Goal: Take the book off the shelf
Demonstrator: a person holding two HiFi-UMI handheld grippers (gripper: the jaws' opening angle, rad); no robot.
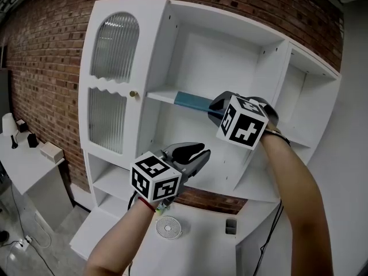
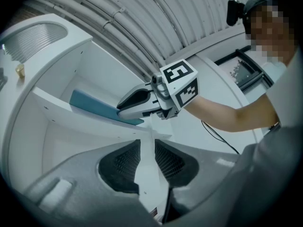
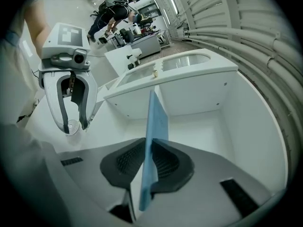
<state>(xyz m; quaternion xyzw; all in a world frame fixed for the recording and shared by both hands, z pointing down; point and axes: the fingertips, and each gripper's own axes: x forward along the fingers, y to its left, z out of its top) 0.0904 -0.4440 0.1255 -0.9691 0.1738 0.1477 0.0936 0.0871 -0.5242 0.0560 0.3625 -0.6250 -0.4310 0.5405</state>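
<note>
The right gripper's (image 3: 147,163) dark ribbed pads (image 3: 166,162) press on the two faces of the blue book (image 3: 156,122), clamping its near end edge-on between them; the rest of the book runs out ahead of the jaws and lies flat on the shelf (image 1: 160,96), with the gripped end reaching past the shelf's front edge. The left gripper's (image 2: 147,161) pads (image 2: 124,163) stand a narrow way apart with nothing between them (only white board shows through the gap); this gripper hangs below the shelf and in front of it, tilted up toward it, clear of the book.

In the head view the right gripper (image 1: 214,109) meets the shelf from the right, about level with the board; its marker cube sits on the side away from the shelf, and the person's forearm trails down and to the right from there. The left gripper (image 1: 194,153) sits under the shelf's front edge.

The shelf belongs to a white cabinet (image 1: 154,39); left of the shelf are two ribbed glass doors (image 1: 114,48) with a small brass knob (image 1: 133,94); behind the shelf stands a brick wall (image 1: 46,45). Well below the shelf, on the cabinet's counter, lies a round white grille (image 1: 168,227).
</note>
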